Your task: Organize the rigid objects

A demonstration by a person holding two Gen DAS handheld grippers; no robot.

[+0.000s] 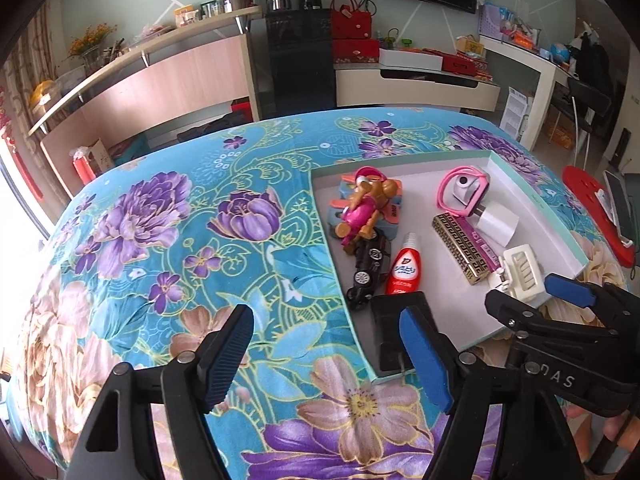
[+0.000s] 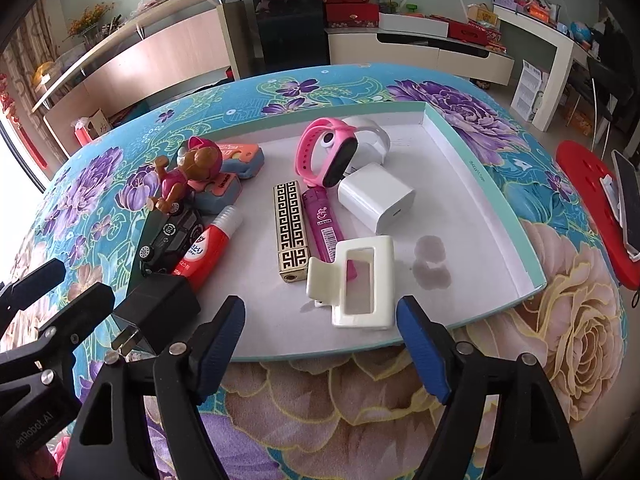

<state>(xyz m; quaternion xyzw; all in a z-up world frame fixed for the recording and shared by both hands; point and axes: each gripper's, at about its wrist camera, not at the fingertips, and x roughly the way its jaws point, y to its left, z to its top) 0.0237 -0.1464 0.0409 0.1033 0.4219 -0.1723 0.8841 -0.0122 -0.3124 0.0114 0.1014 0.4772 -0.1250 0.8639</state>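
A shallow white tray [image 2: 480,216] with a teal rim lies on the flowered table. In it are a cream hair claw [image 2: 356,284], a gold patterned lighter [image 2: 291,232], a purple lighter [image 2: 326,226], a white charger cube [image 2: 376,196], a pink watch [image 2: 324,152], a red tube [image 2: 208,252], a black toy car [image 2: 172,240], a toy dog [image 2: 192,176] on erasers, and a black plug adapter [image 2: 160,316]. My right gripper [image 2: 320,344] is open just before the hair claw. My left gripper [image 1: 328,356] is open at the tray's near left corner [image 1: 376,376], by the black adapter [image 1: 394,328].
A red stool [image 2: 592,208] with a phone [image 2: 628,204] stands to the right of the table. Shelves, a dark cabinet [image 1: 300,60] and a TV stand line the far wall. The flowered cloth [image 1: 180,240] left of the tray is bare.
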